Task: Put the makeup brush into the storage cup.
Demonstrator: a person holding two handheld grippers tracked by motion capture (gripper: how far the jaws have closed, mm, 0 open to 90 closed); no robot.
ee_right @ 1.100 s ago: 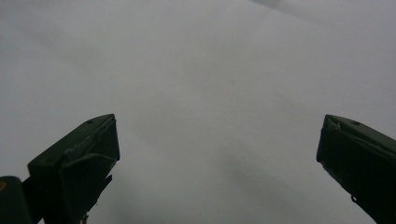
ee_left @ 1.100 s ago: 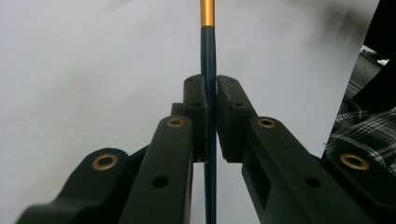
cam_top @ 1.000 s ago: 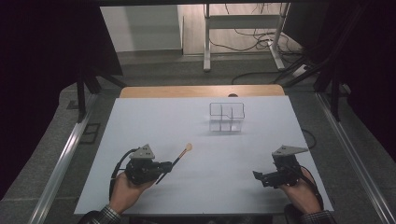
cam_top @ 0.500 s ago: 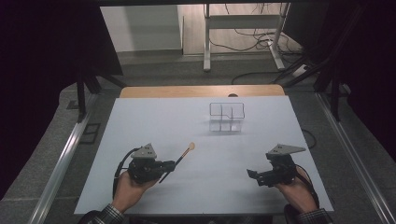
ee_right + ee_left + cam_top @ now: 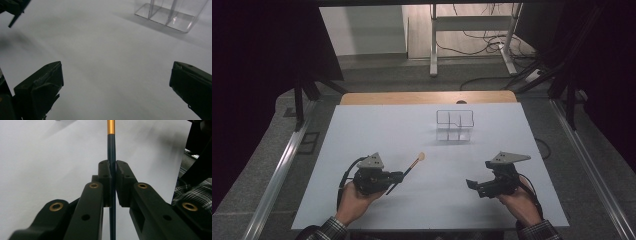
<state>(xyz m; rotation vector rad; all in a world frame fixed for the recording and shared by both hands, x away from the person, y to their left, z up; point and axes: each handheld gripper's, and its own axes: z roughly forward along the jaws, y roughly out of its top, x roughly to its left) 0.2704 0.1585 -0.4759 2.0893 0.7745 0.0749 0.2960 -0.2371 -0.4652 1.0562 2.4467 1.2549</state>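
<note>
Left gripper (image 5: 399, 176) clamped on makeup brush (image 5: 412, 165); dark handle pinched between pads (image 5: 105, 173), gold ferrule (image 5: 111, 127) past jaw tips at 12 o'clock in left gripper view. Brush tip pointed toward 2 o'clock over white table (image 5: 377, 130), clear of surface. Right gripper (image 5: 473, 185) empty, jaws spread wide, aimed toward 9 o'clock. Clear acrylic organizer (image 5: 454, 125) stood well apart, at 1 o'clock from brush. Versus a second earlier: right gripper shifted slightly toward table centre; left gripper and brush much the same.
</note>
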